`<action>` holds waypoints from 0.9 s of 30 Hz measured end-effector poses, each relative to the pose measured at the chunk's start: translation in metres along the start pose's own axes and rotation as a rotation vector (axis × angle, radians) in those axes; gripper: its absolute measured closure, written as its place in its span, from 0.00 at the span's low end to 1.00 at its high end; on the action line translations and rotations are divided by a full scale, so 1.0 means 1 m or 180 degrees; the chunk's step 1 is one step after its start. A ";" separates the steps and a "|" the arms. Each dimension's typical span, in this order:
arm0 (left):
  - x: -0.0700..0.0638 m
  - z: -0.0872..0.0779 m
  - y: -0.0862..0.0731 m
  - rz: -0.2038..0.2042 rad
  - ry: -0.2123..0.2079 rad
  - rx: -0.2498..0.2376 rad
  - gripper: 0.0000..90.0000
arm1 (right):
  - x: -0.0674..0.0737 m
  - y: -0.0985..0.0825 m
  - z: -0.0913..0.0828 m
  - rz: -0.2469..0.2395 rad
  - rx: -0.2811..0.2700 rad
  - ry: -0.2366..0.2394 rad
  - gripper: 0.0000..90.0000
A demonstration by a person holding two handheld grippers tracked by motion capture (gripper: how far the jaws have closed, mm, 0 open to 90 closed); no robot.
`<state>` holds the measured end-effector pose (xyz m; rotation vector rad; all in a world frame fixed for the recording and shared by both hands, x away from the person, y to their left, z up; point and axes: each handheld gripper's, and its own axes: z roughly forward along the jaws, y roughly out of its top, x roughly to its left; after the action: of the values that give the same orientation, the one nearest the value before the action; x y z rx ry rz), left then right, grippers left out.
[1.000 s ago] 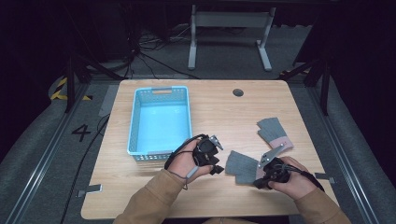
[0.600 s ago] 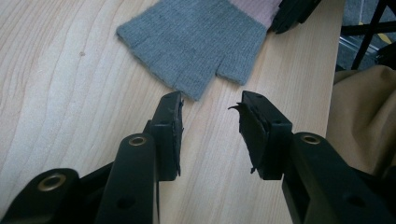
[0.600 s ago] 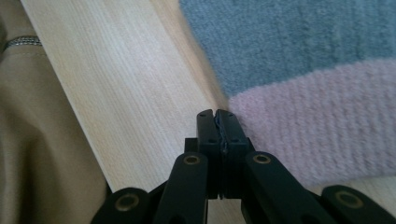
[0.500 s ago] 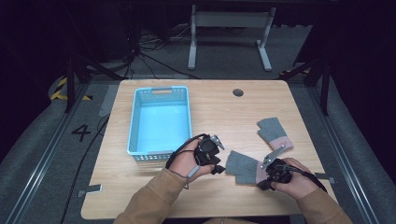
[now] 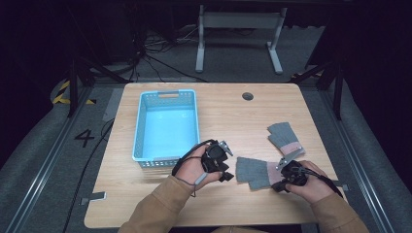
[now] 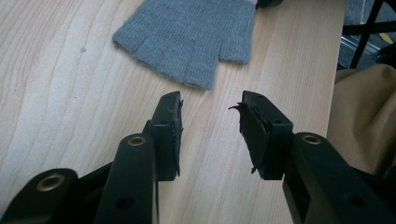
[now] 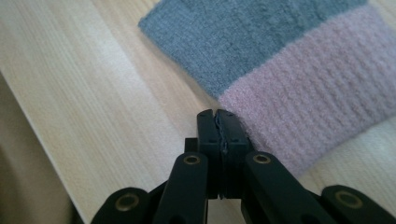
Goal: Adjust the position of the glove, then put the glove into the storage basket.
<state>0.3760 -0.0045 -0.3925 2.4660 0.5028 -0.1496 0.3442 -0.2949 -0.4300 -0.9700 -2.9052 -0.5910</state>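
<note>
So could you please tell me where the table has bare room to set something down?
Bare wood runs behind the gloves, around the round hole, right of the blue basket. The near edge is crowded by both hands and grippers.

A light wooden table point(image 5: 145, 204) with a round cable hole point(image 5: 248, 96) near its far edge carries 3 things: a pale blue basket point(image 5: 141, 131) on its left half, and 2 grey gloves, the near glove point(image 5: 252, 172) and the far glove point(image 5: 285, 138), on its right half.
</note>
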 end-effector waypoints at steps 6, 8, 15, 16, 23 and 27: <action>0.001 -0.002 -0.001 -0.0009 0.0013 -0.0020 0.66 | -0.007 -0.001 0.001 0.0094 -0.0060 -0.0098 1.00; 0.001 -0.002 -0.001 -0.0009 0.0010 -0.0020 0.66 | -0.008 -0.002 0.001 0.0110 -0.0069 -0.0109 1.00; 0.002 -0.003 -0.002 -0.0027 0.0017 -0.0028 0.66 | -0.007 -0.001 -0.006 0.0124 -0.0147 -0.0029 1.00; 0.002 -0.004 -0.002 -0.0016 0.0027 -0.0025 0.66 | -0.006 -0.001 -0.009 0.0108 -0.0174 -0.0022 1.00; 0.001 -0.005 -0.002 -0.0023 0.0032 -0.0044 0.66 | -0.002 0.001 -0.024 0.0117 -0.0399 -0.0093 0.95; 0.002 -0.005 -0.003 -0.0025 0.0045 -0.0044 0.65 | -0.003 -0.001 -0.030 0.0158 -0.0536 -0.0085 0.91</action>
<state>0.3766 0.0012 -0.3901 2.4534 0.5179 -0.1313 0.3432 -0.3078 -0.4027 -1.0718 -2.8824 -0.8374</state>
